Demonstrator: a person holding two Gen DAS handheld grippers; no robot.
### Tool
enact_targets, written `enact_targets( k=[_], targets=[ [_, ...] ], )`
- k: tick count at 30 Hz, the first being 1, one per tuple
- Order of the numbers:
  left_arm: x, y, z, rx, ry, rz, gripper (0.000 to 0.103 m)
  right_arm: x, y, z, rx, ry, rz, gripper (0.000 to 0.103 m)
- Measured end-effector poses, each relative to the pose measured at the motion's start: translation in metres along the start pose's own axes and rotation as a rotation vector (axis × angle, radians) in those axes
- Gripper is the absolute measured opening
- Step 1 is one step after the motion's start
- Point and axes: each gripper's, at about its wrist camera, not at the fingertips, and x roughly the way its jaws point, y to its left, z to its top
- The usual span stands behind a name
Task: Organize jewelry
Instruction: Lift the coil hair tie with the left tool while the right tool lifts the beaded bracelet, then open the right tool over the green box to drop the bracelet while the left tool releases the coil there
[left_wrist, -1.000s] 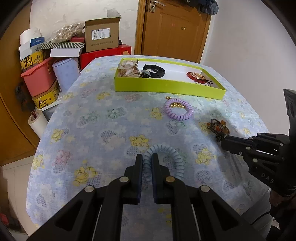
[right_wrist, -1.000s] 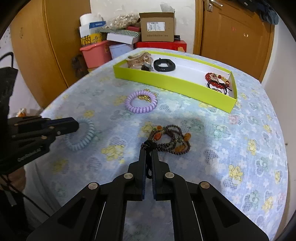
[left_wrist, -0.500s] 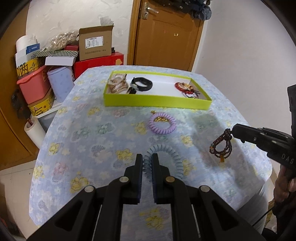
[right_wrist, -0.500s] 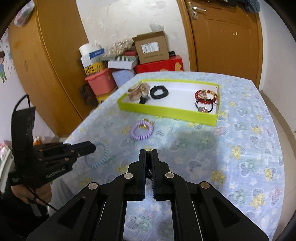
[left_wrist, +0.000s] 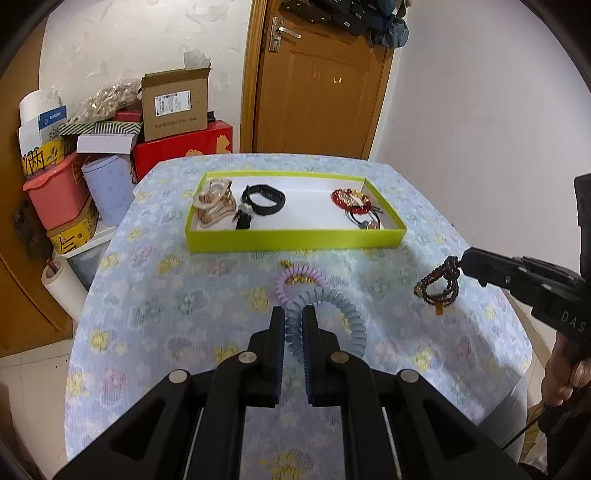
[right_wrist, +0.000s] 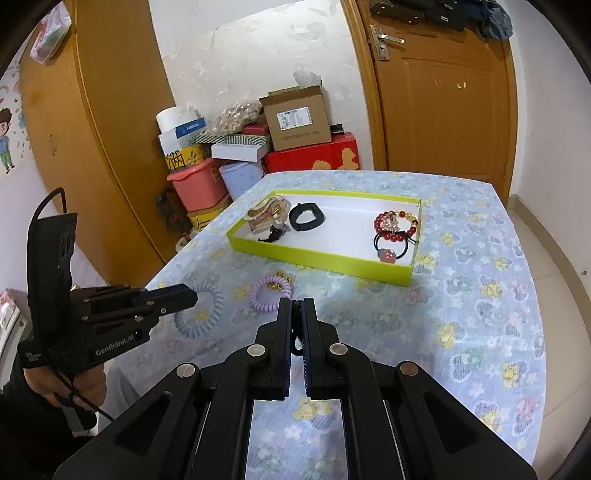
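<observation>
jaws of left gripper (left_wrist: 293, 317) tight on ribbed blue coil band (left_wrist: 332, 314), right gripper (left_wrist: 461, 263) on beaded bracelet (left_wrist: 437, 286)

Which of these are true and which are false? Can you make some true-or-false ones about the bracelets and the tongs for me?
1. The left tongs are pinching the blue coil band. True.
2. The right tongs are empty. False: the dark bead bracelet hangs from their tip.
3. The purple coil band is inside the green tray. False: it lies on the tablecloth, in front of the tray.
4. The black band is in the tray. True.
5. The red bead bracelet lies at the same end of the tray as the black band. False: it lies at the other end.
</observation>
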Motion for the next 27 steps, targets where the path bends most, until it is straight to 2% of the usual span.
enact_targets(
  k=[17,27],
  targets=[
    [0.027,0.004,0.062,0.02,-0.048,0.016,0.009,0.023,-0.025,0.046,0.015,-0.034,-0.008,0.005],
    [0.066,0.013,0.095,0.022,-0.027,0.035,0.009,0.056,-0.042,0.078,0.024,-0.029,-0.01,0.005]
  ],
)
